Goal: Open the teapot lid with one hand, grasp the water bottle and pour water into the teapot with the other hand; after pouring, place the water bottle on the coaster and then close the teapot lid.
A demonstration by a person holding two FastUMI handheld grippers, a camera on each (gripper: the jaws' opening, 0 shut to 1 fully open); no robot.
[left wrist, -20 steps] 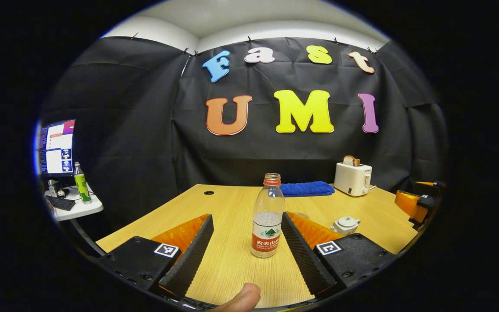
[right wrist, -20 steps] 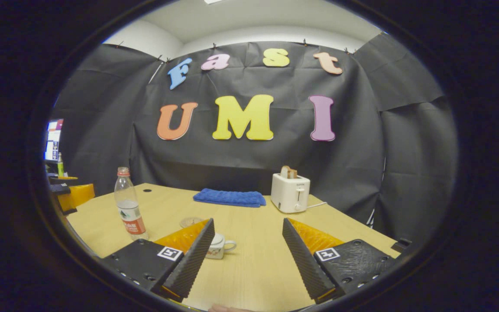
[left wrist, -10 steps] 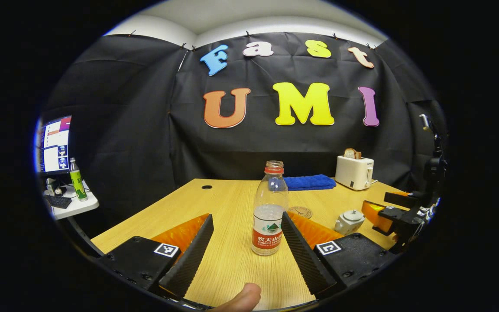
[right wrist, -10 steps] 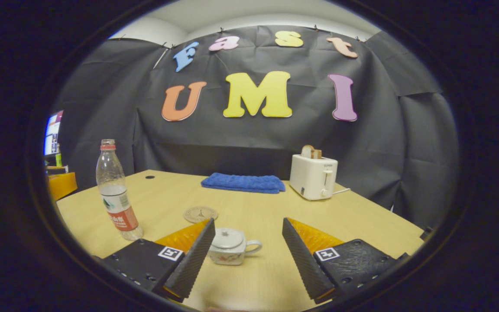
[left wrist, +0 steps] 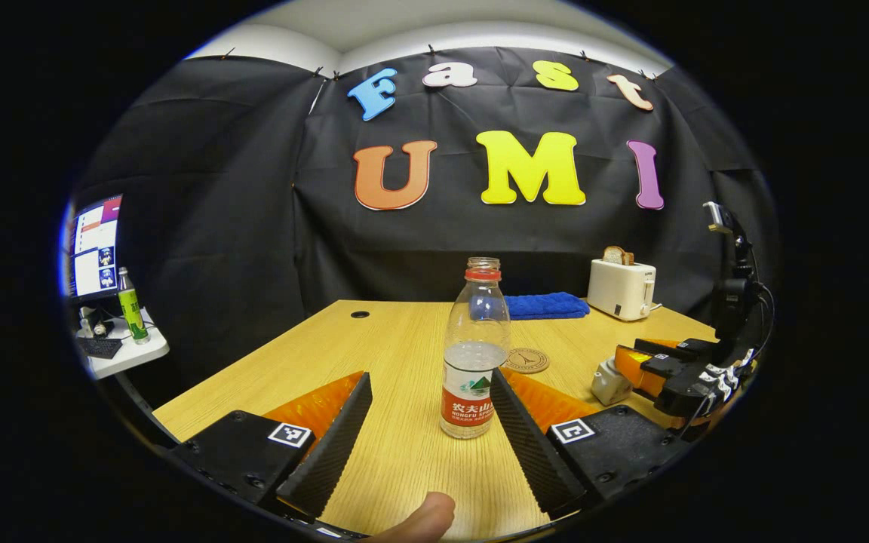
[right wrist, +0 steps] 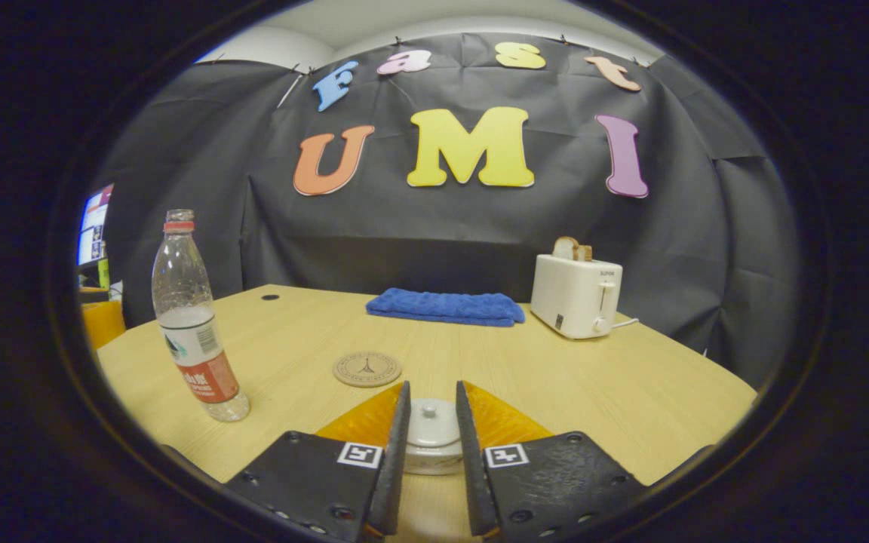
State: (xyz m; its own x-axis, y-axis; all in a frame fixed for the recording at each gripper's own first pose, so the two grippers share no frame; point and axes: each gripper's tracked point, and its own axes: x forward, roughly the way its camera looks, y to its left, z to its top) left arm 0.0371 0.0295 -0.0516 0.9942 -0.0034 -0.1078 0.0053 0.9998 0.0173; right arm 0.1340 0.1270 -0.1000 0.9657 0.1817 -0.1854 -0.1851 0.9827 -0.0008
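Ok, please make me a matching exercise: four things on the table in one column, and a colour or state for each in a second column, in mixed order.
1. water bottle
2. towel
3. toaster
4. coaster

a. blue, folded
b. brown, round, flat
c. clear, uncapped, upright
d. white, boxy

Pairs: 1-c, 2-a, 3-d, 4-b

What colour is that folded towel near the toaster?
Blue; the towel shows best in the right gripper view.
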